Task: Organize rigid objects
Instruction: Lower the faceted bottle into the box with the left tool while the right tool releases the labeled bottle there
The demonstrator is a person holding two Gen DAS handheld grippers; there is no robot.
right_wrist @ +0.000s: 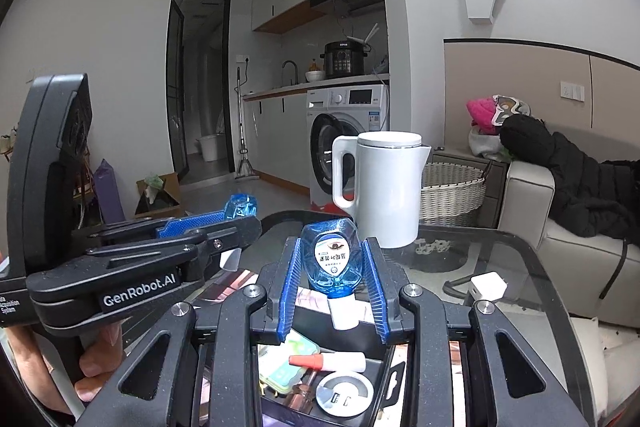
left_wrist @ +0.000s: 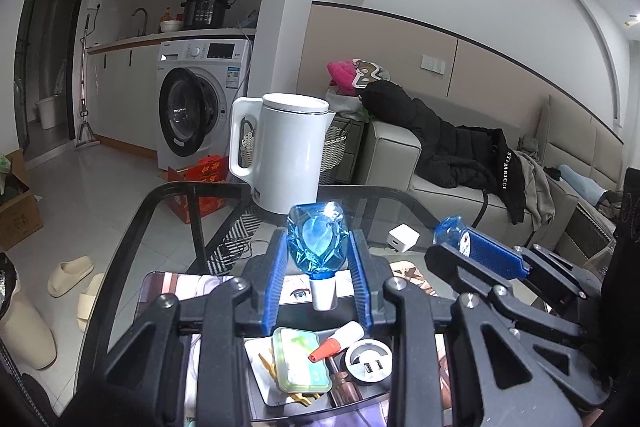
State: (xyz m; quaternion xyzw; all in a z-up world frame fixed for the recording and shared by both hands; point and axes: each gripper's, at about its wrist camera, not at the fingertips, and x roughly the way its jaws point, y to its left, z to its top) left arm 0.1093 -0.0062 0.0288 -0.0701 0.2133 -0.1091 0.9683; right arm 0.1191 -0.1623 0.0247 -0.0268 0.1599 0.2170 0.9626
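My left gripper (left_wrist: 320,241) is shut on a clear blue faceted bottle (left_wrist: 316,247), held with its white cap toward the camera. My right gripper (right_wrist: 332,247) is shut on a second blue bottle (right_wrist: 332,261) with a white label, cap also toward the camera. Each gripper shows in the other's view: the right gripper (left_wrist: 446,237) at the right, the left gripper (right_wrist: 238,217) at the left. Both hang above a black tray (right_wrist: 312,323) that holds a green tin (left_wrist: 302,359), a white tube with a red cap (left_wrist: 340,341) and a round USB hub (left_wrist: 368,363).
A white kettle (left_wrist: 288,155) stands at the far side of the glass table (right_wrist: 520,239). A white charger cube (left_wrist: 404,238) lies right of the grippers. Printed mats lie beside the tray. A sofa with a black coat is to the right, a washing machine behind.
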